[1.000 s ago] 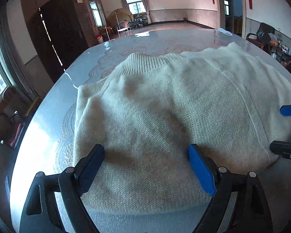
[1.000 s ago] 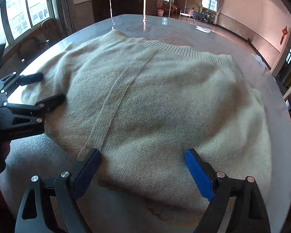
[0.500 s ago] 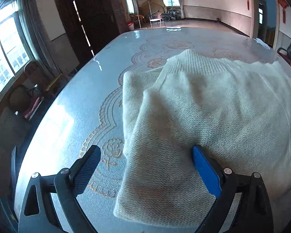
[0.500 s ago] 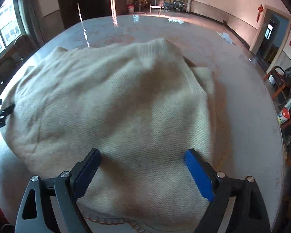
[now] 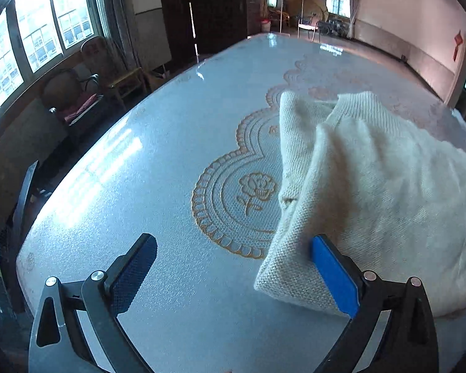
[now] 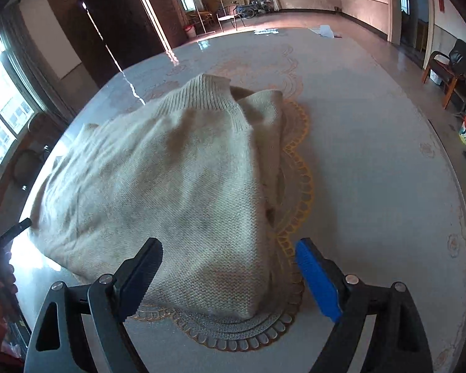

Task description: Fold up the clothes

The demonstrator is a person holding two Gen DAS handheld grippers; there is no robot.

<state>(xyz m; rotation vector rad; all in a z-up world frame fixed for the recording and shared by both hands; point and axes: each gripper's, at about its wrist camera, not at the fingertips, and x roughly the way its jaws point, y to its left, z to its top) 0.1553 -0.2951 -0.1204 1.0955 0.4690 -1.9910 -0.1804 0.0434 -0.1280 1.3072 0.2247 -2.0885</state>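
Note:
A cream knitted sweater [image 5: 372,192] lies on the table, its sides folded in and its ribbed collar at the far end. My left gripper [image 5: 233,267] is open and empty at the sweater's near left corner; its blue right finger [image 5: 332,273] lies against the knit. In the right wrist view the sweater [image 6: 177,180] fills the left middle. My right gripper [image 6: 230,273] is open and empty, its jaws astride the sweater's near right corner. A tip of the left gripper [image 6: 12,233] shows at the left edge.
The round table [image 5: 158,161] has a glossy blue-grey cover with gold lace patterns. Chairs [image 5: 77,93] stand beyond its left edge under the windows. More chairs [image 6: 447,68] and bags stand at the right wall. A white scrap [image 6: 324,30] lies at the far edge.
Both grippers have swung outward, the left to the sweater's left corner, the right to its right corner. The sweater lies unchanged. Both stay open.

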